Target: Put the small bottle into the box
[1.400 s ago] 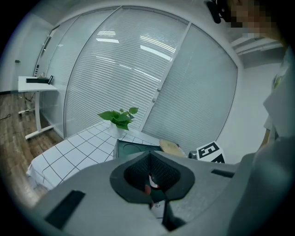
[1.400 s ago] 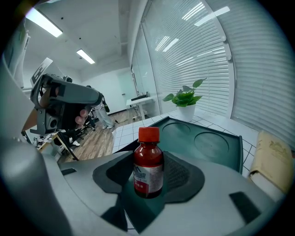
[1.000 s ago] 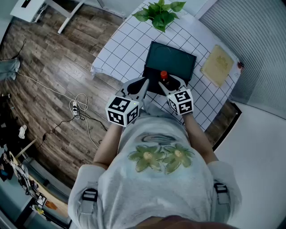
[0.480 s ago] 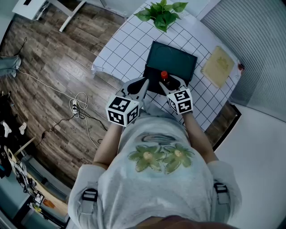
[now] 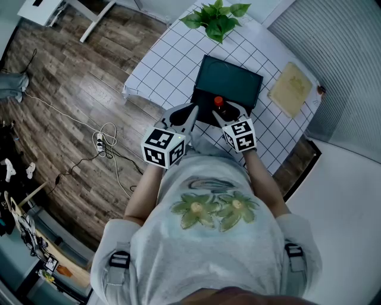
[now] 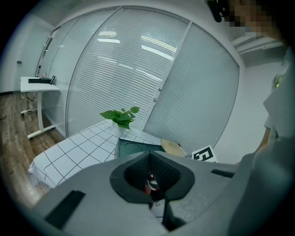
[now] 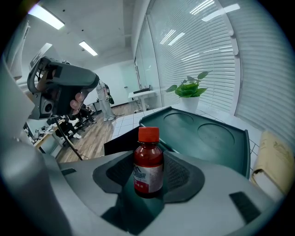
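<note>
A small brown bottle (image 7: 148, 161) with a red cap and a white label stands upright between the jaws of my right gripper (image 7: 148, 179), which is shut on it. In the head view the bottle (image 5: 218, 101) is over the near edge of the dark green tray (image 5: 235, 74), and the right gripper (image 5: 224, 111) is just behind it. My left gripper (image 5: 187, 113) is close to its left with its jaws together and nothing in them. In the left gripper view, a bit of the bottle (image 6: 151, 181) shows through the hollow of the left gripper (image 6: 151, 184).
The tray sits on a table with a white grid cloth (image 5: 166, 65). A potted plant (image 5: 215, 15) stands at the far edge and a tan board (image 5: 290, 86) lies to the right. A black flat piece (image 7: 120, 139) lies before the tray. Cables (image 5: 104, 140) trail on the wooden floor.
</note>
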`<act>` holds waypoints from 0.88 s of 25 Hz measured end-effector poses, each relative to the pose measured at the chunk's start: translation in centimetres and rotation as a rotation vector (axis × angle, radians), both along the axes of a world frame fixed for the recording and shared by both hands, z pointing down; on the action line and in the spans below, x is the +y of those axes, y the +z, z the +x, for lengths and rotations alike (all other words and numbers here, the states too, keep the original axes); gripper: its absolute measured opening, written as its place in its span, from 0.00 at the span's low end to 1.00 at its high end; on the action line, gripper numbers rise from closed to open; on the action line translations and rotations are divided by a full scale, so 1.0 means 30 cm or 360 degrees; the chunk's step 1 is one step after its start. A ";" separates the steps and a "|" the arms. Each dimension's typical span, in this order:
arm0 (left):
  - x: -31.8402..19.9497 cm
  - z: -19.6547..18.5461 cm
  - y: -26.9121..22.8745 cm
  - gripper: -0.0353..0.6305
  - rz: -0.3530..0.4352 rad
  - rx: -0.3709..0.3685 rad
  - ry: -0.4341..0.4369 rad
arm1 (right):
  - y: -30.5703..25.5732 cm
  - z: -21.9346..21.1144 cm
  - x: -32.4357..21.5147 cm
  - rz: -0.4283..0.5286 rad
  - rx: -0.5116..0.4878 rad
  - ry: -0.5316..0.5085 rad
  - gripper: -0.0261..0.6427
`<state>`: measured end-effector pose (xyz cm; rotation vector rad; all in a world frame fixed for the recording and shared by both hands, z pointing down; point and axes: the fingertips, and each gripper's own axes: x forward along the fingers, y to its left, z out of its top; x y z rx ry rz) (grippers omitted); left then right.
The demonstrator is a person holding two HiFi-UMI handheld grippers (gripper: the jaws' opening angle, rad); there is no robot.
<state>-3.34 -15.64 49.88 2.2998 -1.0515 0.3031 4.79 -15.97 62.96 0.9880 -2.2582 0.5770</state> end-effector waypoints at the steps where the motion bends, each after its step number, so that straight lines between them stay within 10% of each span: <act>1: 0.000 0.000 0.001 0.06 0.0000 0.0000 0.0001 | 0.003 0.001 0.002 -0.0003 -0.0001 -0.0001 0.34; 22: -0.005 0.002 0.008 0.06 -0.0003 -0.0003 0.0012 | 0.037 -0.005 0.029 0.0012 0.0062 -0.0077 0.34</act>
